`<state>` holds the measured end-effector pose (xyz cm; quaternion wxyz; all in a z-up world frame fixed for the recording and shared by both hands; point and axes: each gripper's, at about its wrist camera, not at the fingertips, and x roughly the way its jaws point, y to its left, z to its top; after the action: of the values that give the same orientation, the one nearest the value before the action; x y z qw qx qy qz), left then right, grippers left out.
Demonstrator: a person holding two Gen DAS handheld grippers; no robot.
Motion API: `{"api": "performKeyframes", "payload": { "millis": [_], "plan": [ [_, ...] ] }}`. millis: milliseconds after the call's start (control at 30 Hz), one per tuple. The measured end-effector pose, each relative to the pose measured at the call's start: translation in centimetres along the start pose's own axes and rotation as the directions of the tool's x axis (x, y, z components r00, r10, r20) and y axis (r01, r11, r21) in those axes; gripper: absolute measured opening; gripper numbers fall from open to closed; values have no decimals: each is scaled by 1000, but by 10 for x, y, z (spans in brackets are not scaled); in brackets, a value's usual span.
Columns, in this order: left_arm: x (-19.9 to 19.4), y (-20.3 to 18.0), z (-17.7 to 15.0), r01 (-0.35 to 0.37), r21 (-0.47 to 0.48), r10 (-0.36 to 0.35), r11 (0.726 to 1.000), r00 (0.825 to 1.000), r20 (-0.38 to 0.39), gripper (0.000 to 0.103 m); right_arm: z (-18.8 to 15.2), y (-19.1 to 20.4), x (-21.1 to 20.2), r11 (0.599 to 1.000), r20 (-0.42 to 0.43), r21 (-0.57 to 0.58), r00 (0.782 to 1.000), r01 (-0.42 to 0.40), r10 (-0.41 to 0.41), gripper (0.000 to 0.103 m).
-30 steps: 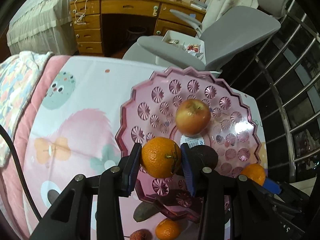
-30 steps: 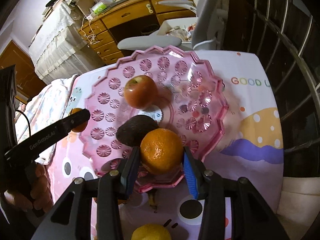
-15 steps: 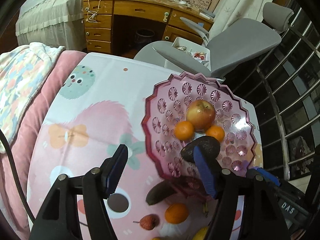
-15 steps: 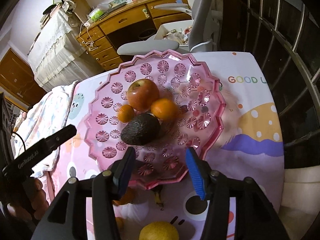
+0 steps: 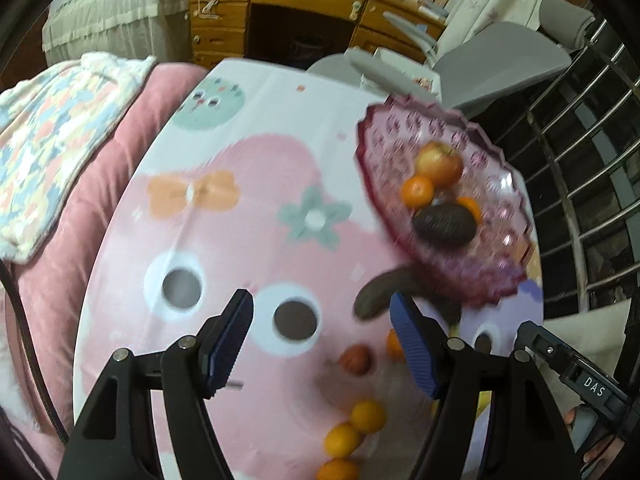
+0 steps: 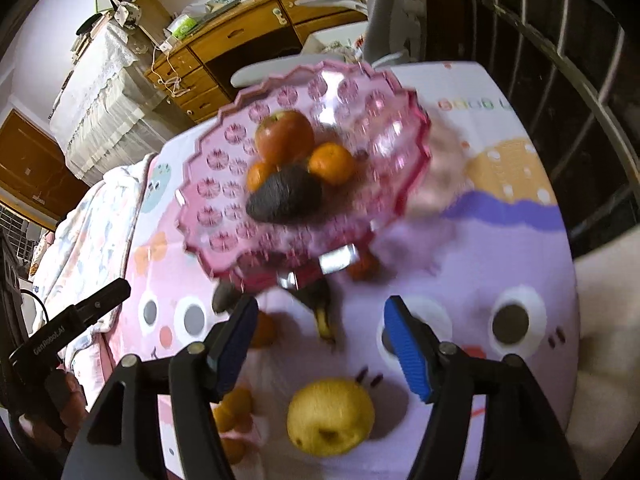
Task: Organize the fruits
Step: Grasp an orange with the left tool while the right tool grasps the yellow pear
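Note:
A pink footed fruit dish (image 5: pixel 384 184) (image 6: pixel 216 184) stands on the cartoon cloth and holds an apple (image 6: pixel 285 137), two oranges (image 6: pixel 333 162) and a dark avocado (image 6: pixel 285 196). My left gripper (image 5: pixel 322 342) is open and empty, back from the dish, above the cloth. My right gripper (image 6: pixel 318 344) is open and empty, just above a yellow pear (image 6: pixel 330 416). Several small oranges (image 5: pixel 367 416) and a reddish lychee (image 5: pixel 355 359) lie on the cloth near me. A second avocado (image 5: pixel 380 293) lies by the dish's foot.
The table is round, with a pink quilt (image 5: pixel 100 184) to the left and a metal railing (image 5: pixel 580 152) to the right. A grey chair (image 5: pixel 496 64) and a wooden desk (image 5: pixel 288 4) stand beyond. A banana tip (image 6: pixel 324 326) shows under the dish.
Both grippers let go of their oranges into the dish, opened, and pulled back and up from it. Both views are blurred by the motion.

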<state>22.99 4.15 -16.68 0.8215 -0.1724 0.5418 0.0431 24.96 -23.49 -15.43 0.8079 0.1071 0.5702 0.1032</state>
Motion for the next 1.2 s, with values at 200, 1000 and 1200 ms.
{"api": "performKeyframes", "payload": {
  "millis": [200, 1000, 1200],
  "plan": [
    [7, 17, -35, -22, -13, 21, 1000, 995, -93, 70, -32, -8, 2, 1000, -56, 24, 998, -18, 20, 72],
    [54, -4, -144, 78, -121, -122, 990, 897, -425, 70, -89, -12, 30, 974, -163, 220, 983, -51, 88, 84],
    [63, -5, -146, 73, -142, -128, 987, 890, -437, 68, -91, -16, 36, 964, -162, 266, 985, -11, 56, 84]
  ]
}}
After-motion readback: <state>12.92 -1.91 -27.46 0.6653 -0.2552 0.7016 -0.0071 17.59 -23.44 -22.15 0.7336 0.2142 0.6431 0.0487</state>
